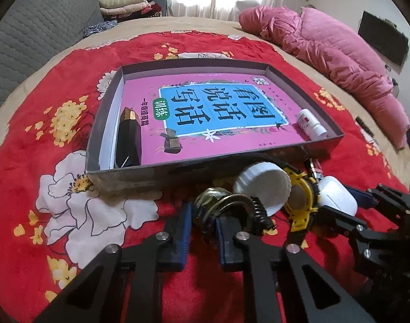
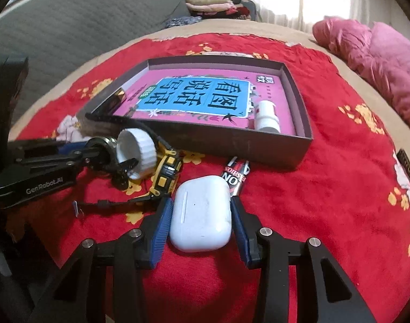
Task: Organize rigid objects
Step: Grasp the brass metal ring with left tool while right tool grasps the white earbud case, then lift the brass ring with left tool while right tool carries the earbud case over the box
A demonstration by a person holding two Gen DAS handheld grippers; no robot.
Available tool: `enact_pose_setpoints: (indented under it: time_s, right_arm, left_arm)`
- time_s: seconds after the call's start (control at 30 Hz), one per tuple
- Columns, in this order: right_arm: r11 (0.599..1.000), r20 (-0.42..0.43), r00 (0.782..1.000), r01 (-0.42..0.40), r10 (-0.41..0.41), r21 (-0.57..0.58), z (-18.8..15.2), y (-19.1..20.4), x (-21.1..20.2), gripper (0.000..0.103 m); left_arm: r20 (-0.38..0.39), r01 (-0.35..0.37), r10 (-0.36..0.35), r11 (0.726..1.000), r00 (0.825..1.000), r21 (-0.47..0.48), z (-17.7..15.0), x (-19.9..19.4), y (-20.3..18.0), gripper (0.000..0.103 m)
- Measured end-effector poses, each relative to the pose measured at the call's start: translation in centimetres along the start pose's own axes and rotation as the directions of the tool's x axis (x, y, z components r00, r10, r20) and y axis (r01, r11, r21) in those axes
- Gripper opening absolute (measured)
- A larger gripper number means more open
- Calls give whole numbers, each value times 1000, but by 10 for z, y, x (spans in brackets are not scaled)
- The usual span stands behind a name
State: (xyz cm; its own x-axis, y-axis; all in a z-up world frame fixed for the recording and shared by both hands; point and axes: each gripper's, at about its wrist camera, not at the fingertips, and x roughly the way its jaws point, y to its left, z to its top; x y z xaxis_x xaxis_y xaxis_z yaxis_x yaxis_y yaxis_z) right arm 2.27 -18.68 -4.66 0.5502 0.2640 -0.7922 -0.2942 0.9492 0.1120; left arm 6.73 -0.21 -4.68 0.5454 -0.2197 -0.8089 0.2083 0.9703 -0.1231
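Note:
A grey shallow box on the red blanket holds a pink book, a black-gold faceted object and a small white bottle. In front lie a white ribbed cap, a yellow tape measure and a metal padlock. My left gripper has its fingers around the padlock. My right gripper straddles a white earbud case, fingers slightly apart from it.
A black-red tube lies beside the earbud case by the box's front wall. A pink quilted jacket lies at the far right of the bed. Folded clothes and a grey headboard stand at the back.

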Motion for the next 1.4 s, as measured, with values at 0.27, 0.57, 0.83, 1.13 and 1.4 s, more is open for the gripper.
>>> enact_pose_setpoints:
  time_s: [0.27,0.57,0.83,1.13,1.4]
  right_arm:
    - [996,18,1000,-21,20,88,1,-17,-8,44]
    - [996,60,998,-36,30,87,3,-17,-17,44]
    - [993,109,992,-75,65,96,8,-19,-25,44]
    - [991,134,988,-92,79,98,14,-21,-26,44]
    - [991,168,981,-110,95,81,21,-20,-28,44]
  left_arm:
    - [20,26,-26,1000,999,-8,-3,-14,1,12]
    - [48,43,-42,999,998,-5,-2,-30,-3,12]
    - [74,38,-37,999,997,-5,1,-41,-8,12]
    - [72,39,-38,999,997,-3,2,-43,-10,12]
    - [93,33,-33,999,995,-4,10,-49,-13,12]
